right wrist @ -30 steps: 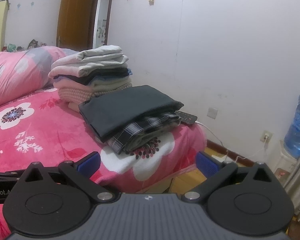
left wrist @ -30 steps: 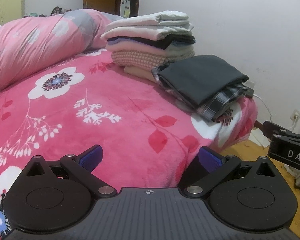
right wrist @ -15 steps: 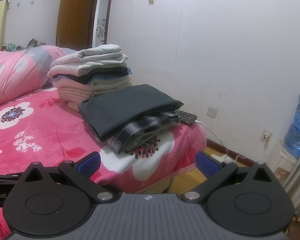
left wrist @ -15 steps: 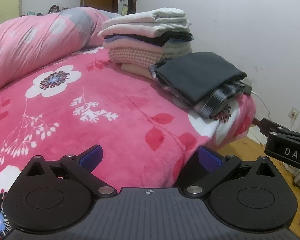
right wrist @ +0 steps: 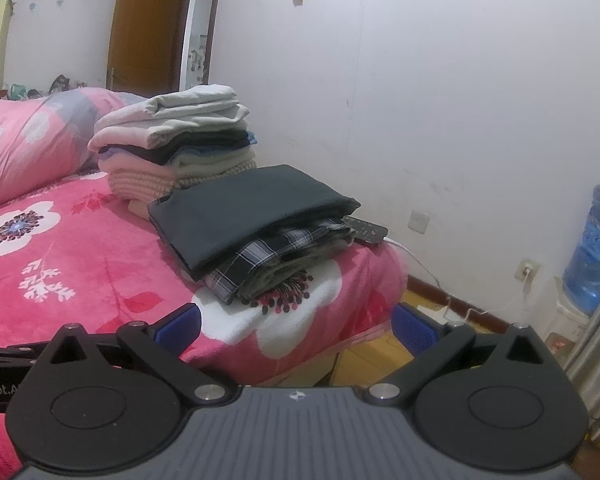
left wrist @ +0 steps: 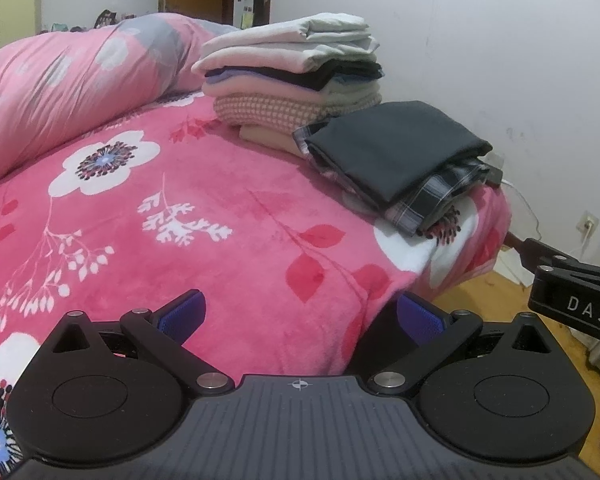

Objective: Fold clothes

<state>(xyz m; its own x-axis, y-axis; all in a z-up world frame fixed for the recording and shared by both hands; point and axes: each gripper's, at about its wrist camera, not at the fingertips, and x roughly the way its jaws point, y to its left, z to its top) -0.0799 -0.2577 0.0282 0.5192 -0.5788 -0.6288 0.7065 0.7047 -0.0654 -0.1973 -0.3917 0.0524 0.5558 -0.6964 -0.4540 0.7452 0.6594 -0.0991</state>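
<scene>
A tall stack of folded clothes (left wrist: 296,80) stands at the far corner of the bed, also in the right wrist view (right wrist: 176,148). In front of it lies a folded dark grey garment (left wrist: 392,152) on a folded plaid garment (left wrist: 440,196); both show in the right wrist view, the grey one (right wrist: 244,212) above the plaid one (right wrist: 260,256). My left gripper (left wrist: 300,314) is open and empty above the pink floral blanket (left wrist: 180,216). My right gripper (right wrist: 296,326) is open and empty near the bed's corner, short of the low pile.
A rolled pink duvet (left wrist: 60,88) lies along the far left. A remote (right wrist: 366,230) lies behind the low pile. A white wall, a socket with cable (right wrist: 528,270) and a water bottle (right wrist: 592,248) are at the right. The wood floor (right wrist: 380,356) is below.
Both grippers have drifted slightly back and down from the piles. The clothes have not moved and both grippers stay open.
</scene>
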